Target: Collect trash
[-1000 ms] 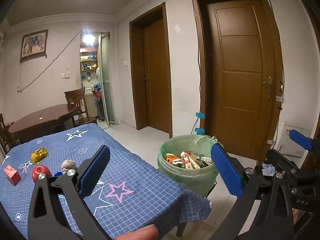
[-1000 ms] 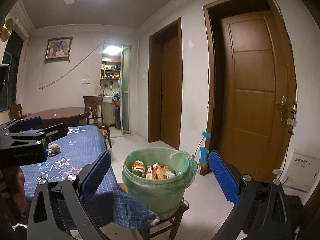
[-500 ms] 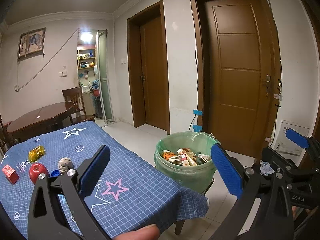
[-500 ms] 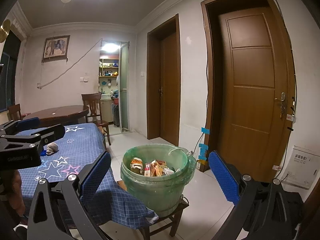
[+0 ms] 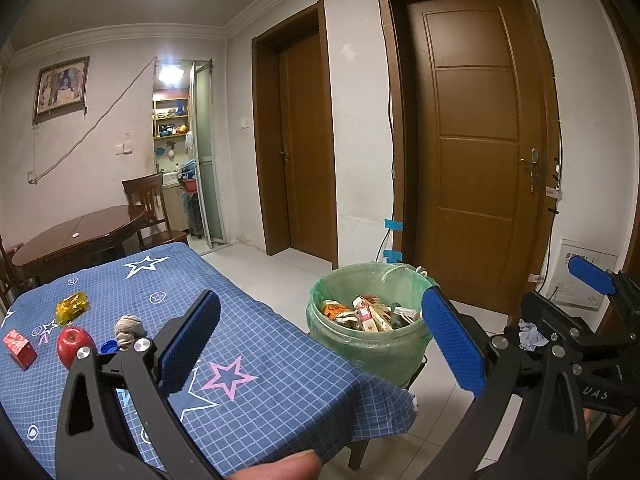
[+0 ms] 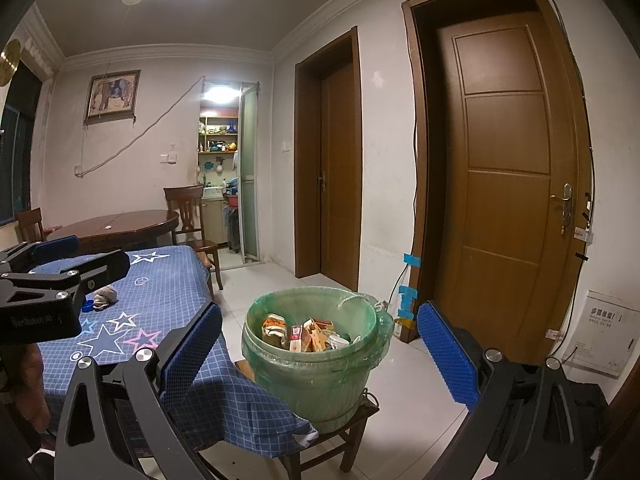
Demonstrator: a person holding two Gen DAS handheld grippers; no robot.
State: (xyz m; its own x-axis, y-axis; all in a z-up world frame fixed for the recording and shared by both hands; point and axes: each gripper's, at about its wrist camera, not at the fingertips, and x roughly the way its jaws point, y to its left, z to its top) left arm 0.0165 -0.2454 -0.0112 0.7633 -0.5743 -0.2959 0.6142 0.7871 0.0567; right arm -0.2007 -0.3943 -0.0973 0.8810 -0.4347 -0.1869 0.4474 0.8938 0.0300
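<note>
A green-lined trash bin point(image 5: 370, 354) full of cartons stands on a wooden stool past the table's right corner. On the blue star tablecloth point(image 5: 280, 384) lie a red apple point(image 5: 73, 346), a yellow wrapper point(image 5: 72, 306), a small red box point(image 5: 19, 349), a blue cap point(image 5: 109, 347) and a grey crumpled wad point(image 5: 129, 327). My left gripper point(image 5: 320, 320) hangs open and empty above the table's near edge. My right gripper point(image 6: 320, 320) is open and empty, facing the bin point(image 6: 316, 364) from close by. It also shows at the right of the left wrist view as the right gripper point(image 5: 564, 292).
A pale crumpled scrap point(image 5: 530, 335) shows beside the right gripper's frame; where it rests I cannot tell. Two brown doors point(image 6: 508, 208) line the wall behind the bin. A round wooden table point(image 5: 76, 240) and chairs point(image 6: 188, 216) stand at the back. Tiled floor point(image 6: 280, 280) runs between table and doors.
Both views have shifted only slightly. Both grippers stay open and empty, and the things on the table have not moved.
</note>
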